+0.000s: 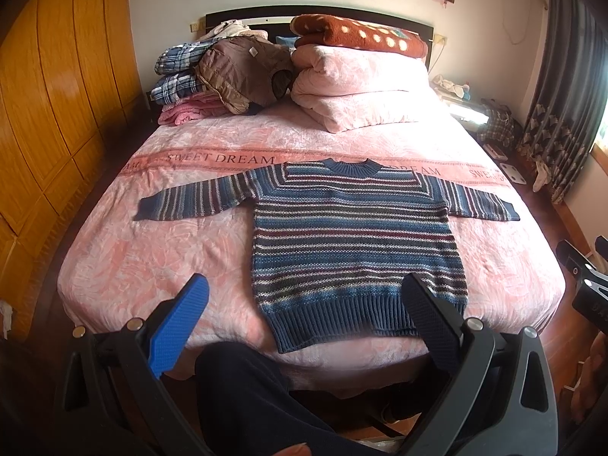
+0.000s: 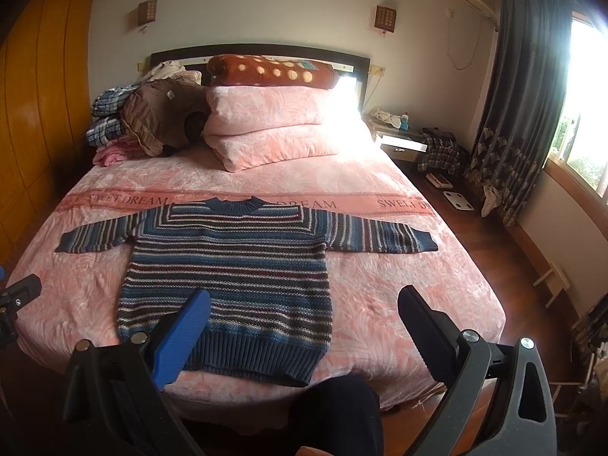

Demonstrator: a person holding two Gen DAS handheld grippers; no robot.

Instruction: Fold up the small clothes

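1. Knit, chunky and striped blue/maroon/white: sweater [image 1: 353,243] lies flat, front up, on the near half of the bed [image 1: 125,266], both sleeves spread out sideways, collar far, ribbed hem near the bed's near edge.
2. Handling, my read: soft, limp, some weight for its size. Will drape and sag when lifted, stretch if pulled by one point. Not slippery; fleecy pink cover likely drags on it.
3. Grip points: sleeve cuffs first, left cuff [image 1: 146,209] and right cuff [image 2: 425,239], to fold the sleeves in across the body. After that, hem corners or shoulders. Ribbed cuff and hem are the thickest, firmest bites.
4. Left gripper [image 1: 304,323]: jaws spread wide, holding nothing, hovering above the near bed edge over the hem.
5. Right gripper [image 2: 304,326]: jaws likewise released and empty, near the hem's right corner.
6. Folded quilt [image 1: 357,87] and clothes pile [image 1: 212,76] sit at the far end, well apart from the sweater.
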